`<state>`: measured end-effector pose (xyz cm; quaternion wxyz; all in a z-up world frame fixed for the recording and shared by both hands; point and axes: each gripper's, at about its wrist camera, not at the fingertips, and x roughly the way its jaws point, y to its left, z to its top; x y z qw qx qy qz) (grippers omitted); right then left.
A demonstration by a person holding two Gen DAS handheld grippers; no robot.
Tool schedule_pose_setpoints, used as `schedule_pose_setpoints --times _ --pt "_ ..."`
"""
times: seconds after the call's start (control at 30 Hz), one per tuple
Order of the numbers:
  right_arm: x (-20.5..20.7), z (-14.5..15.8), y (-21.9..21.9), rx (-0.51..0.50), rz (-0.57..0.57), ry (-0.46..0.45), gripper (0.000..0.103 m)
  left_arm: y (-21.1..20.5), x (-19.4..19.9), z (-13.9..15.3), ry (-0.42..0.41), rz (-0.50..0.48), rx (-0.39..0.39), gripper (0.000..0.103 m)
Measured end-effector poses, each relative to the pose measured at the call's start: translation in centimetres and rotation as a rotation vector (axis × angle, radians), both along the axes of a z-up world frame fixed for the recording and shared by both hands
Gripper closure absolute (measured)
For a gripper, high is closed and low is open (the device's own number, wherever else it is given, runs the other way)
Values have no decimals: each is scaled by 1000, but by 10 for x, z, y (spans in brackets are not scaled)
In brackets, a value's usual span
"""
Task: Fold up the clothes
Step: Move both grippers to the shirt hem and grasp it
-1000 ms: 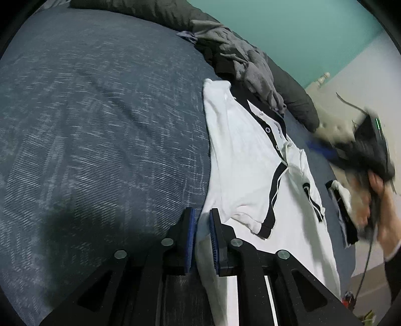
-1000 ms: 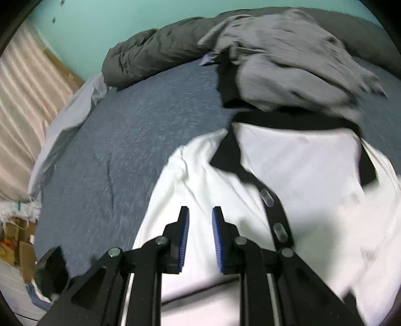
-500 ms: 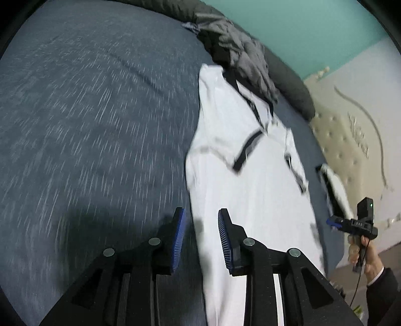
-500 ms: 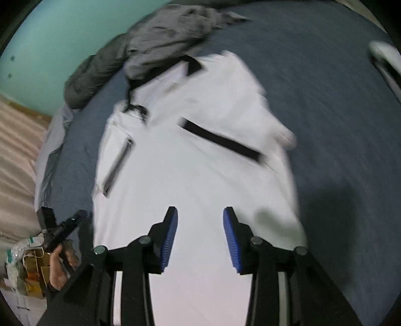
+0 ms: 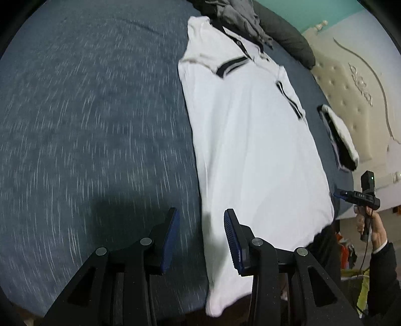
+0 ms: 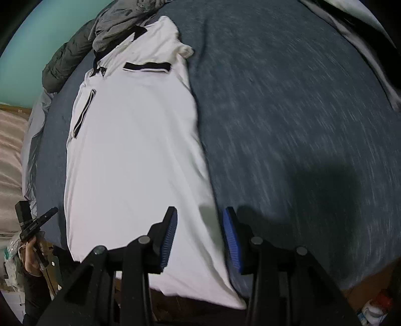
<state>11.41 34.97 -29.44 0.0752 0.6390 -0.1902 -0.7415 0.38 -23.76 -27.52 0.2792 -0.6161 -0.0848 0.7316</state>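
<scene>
A white polo shirt (image 5: 250, 140) with black trim lies lengthwise on the blue-grey bed (image 5: 87, 112), both sleeves folded in over its front. My left gripper (image 5: 200, 218) hovers over the shirt's left edge near the hem. Its jaws are opening, and the pads do not press on the cloth below them. My right gripper (image 6: 199, 215) hangs open over the shirt's (image 6: 135, 150) right edge near the hem, also clear of the fabric. Each gripper shows small in the other's view: the right gripper (image 5: 338, 194) and the left gripper (image 6: 54, 210), each held in a hand.
A heap of grey clothes (image 5: 240, 15) and a dark duvet (image 5: 288, 35) lie beyond the collar. A folded black and white garment (image 5: 340, 140) rests near the cream headboard (image 5: 356, 82). The shirt's hem hangs at the bed's near edge. Clutter (image 6: 376, 308) sits on the floor.
Both grippers have swept from the collar and sleeve end down to the hem end of the shirt. Their jaws have widened from almost shut to open.
</scene>
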Motion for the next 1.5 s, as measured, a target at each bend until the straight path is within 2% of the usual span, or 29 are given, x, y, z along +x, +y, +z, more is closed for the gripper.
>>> schedule_pose_setpoints --times 0.03,0.1,0.13,0.37,0.7,0.87,0.97,1.03,1.13,1.27,1.3,1.37,1.5 --pt "8 -2 3 -3 -2 -7 62 0 6 0 -11 -6 -2 62" --pt "19 -6 6 -3 9 -19 52 -1 17 0 -32 -16 -7 62" --pt "24 -8 6 -3 16 -24 52 -1 23 -1 -41 -21 -11 62" --pt "49 -16 2 -1 53 -36 52 2 51 -8 -86 -40 -24 60" --pt "55 -23 -9 -1 98 -78 51 8 71 -28 -116 -73 -48 59" --pt "56 -25 -9 -7 98 -90 52 11 73 -30 -113 -85 -24 60" --pt "56 -27 -11 -8 111 -99 52 10 74 -31 -108 -94 -29 66" --pt "57 -28 -11 -10 117 -107 52 9 75 -31 -115 -96 -23 87" --pt "56 -30 -12 9 133 -112 64 11 79 -33 -124 -120 -23 93" --pt "59 -32 -15 17 165 -113 89 14 81 -26 -90 -137 -43 100" --pt "60 -32 -16 20 175 -111 93 14 81 -23 -83 -141 -43 100" --pt "61 -30 -17 7 190 -99 98 16 80 -15 -73 -150 -34 101" --pt "60 -19 -20 -33 197 -61 100 18 77 2 -50 -165 -17 101"
